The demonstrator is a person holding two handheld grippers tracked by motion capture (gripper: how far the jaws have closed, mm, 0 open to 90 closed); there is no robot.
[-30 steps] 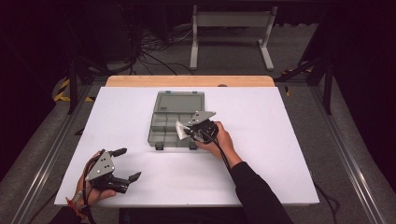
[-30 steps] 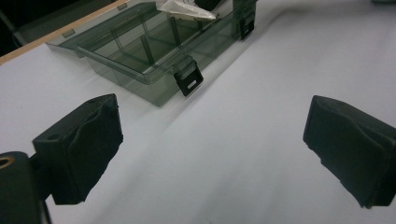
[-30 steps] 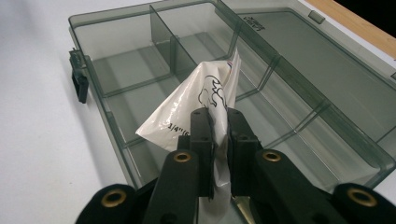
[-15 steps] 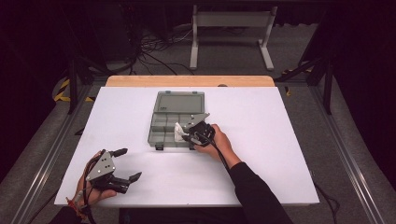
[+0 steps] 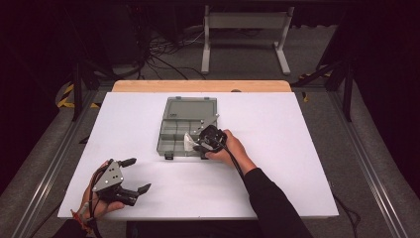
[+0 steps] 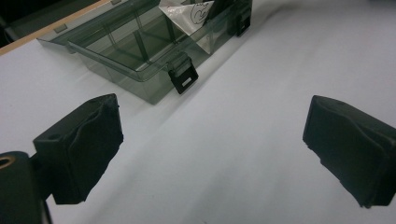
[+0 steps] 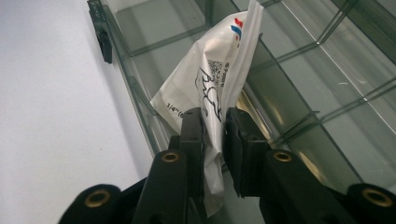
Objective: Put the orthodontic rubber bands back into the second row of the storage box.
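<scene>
A: Bag (image 5: 189,142) — where is it, seen from the high view?

B: Just at the tips of the right claw (image 5: 199,144), inside the box (image 5: 173,130) on the counter (image 5: 307,148). The left claw (image 5: 132,174) rests well apart, near the counter's front edge, spread with nothing between its jaws.

A: And the left gripper view?

B: Both jaws stand wide over bare counter (image 6: 243,121). The box (image 6: 140,51) lies ahead of them, lid open, the bag (image 6: 187,14) sticking up in it.

A: The right gripper view?

B: The bag (image 7: 210,79) stands between the jaws of the right claw (image 7: 215,122), over a compartment at the box (image 7: 299,93) wall. The jaws have just been opening; one still touches the bag, and beside the other a thin gap shows.
</scene>
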